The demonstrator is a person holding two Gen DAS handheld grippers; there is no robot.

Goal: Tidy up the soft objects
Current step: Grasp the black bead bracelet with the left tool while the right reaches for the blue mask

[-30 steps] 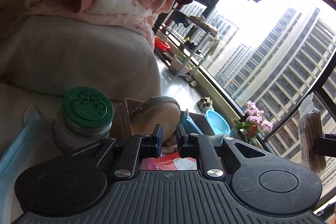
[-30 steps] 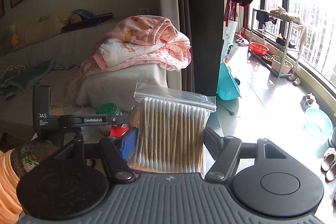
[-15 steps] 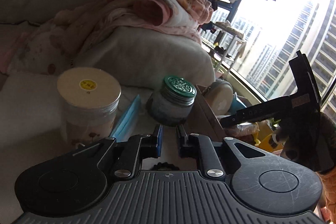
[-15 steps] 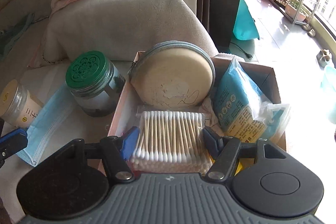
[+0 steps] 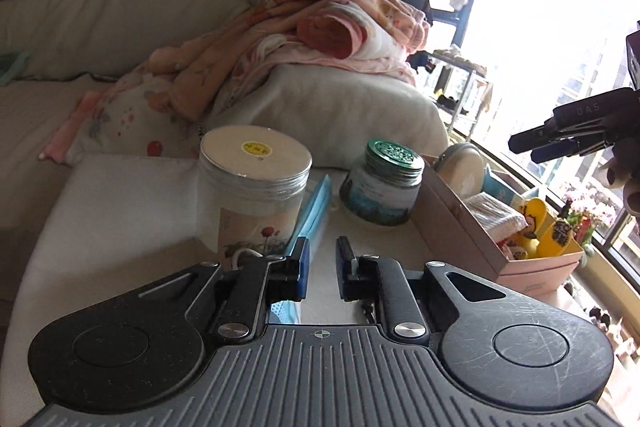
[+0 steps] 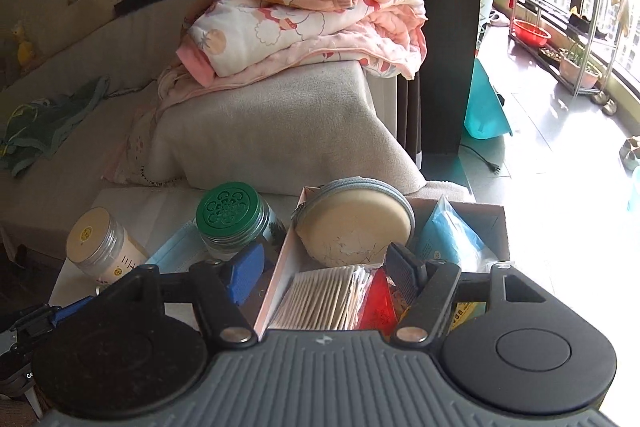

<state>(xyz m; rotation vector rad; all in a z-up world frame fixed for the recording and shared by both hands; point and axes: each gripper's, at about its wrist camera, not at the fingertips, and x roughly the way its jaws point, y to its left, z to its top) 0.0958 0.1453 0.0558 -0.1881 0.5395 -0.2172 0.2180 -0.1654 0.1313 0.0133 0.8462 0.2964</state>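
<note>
Cotton swabs seemingly below hand-held gripper

The left tongs hover low with their blue-padded fingers close together, a narrow gap between them, gripping nothing. The right tongs are spread wide and empty, tilted downward.
</note>
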